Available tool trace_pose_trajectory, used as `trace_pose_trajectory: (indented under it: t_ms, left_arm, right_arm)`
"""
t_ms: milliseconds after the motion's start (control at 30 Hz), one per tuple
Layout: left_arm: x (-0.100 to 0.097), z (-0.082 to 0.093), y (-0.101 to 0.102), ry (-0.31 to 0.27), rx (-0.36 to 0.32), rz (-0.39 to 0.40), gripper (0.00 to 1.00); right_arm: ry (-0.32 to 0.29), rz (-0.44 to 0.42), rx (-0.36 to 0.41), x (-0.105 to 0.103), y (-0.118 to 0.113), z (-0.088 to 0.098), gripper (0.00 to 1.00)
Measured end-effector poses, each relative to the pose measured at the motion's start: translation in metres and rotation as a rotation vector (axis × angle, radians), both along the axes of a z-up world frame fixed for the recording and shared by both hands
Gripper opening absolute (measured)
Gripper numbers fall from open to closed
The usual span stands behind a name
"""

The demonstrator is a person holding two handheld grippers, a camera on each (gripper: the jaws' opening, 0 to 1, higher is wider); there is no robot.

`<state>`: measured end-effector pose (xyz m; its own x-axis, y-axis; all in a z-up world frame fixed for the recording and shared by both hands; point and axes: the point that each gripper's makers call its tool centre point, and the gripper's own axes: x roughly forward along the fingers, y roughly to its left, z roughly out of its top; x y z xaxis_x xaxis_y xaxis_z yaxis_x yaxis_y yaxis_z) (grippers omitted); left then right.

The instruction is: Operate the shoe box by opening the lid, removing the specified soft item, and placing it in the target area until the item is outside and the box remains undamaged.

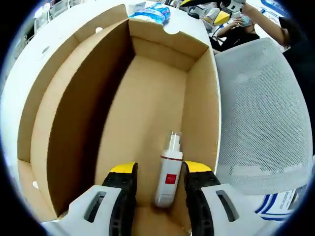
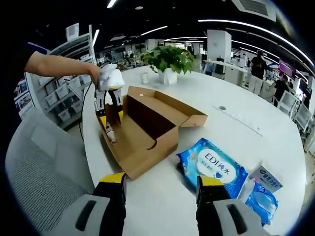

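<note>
Now: spray bottle (image 1: 169, 173) lies lengthwise in shoe box (image 1: 147, 118), nozzle toward far end | left hand-held gripper (image 1: 160, 184) spread around it | right hand-held gripper (image 2: 160, 189) spread, empty | white desk (image 2: 236, 123), open-plan office.

White rounded bench (image 2: 236, 147), smooth top. On it: open brown cardboard shoe box (image 2: 147, 135), lid folded back, sitting near the bench edge beside a grey mesh chair. Just beside the box's near corner, a blue wet-wipes pack (image 2: 212, 167) lying flat. Near that, a smaller blue pack (image 2: 261, 199) and a small white-and-blue packet (image 2: 266, 178). Well apart at the far side, a potted green plant (image 2: 167, 61) in a white pot, with a small white cup (image 2: 144, 77) beside it.
</note>
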<state>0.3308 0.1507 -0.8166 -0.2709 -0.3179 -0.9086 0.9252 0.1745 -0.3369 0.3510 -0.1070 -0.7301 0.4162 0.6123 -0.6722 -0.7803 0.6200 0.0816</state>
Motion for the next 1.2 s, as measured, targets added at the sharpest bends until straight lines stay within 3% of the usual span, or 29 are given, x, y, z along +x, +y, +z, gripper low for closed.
trace_pose_trajectory:
  t_ms: [400, 567, 667, 867, 1200]
  left_arm:
    - [-0.003, -0.013, -0.008, -0.005, 0.012, -0.116, 0.36]
    - [0.001, -0.021, -0.001, -0.051, 0.046, -0.163, 0.29]
    - [0.004, -0.021, 0.001, -0.058, 0.05, -0.155, 0.23]
    - [0.008, -0.022, 0.006, -0.084, 0.055, -0.133, 0.22]
    - [0.008, -0.031, 0.015, -0.126, 0.052, -0.165, 0.23]
  right_arm:
    - [-0.004, -0.01, 0.012, 0.005, 0.002, 0.003, 0.56]
    - [-0.009, -0.012, 0.017, 0.007, 0.003, 0.005, 0.56]
    - [-0.011, -0.006, 0.017, 0.007, 0.004, 0.005, 0.56]
    - [-0.022, 0.013, 0.024, 0.008, 0.011, 0.007, 0.55]
    - [-0.031, 0.03, 0.03, 0.008, 0.017, 0.009, 0.54]
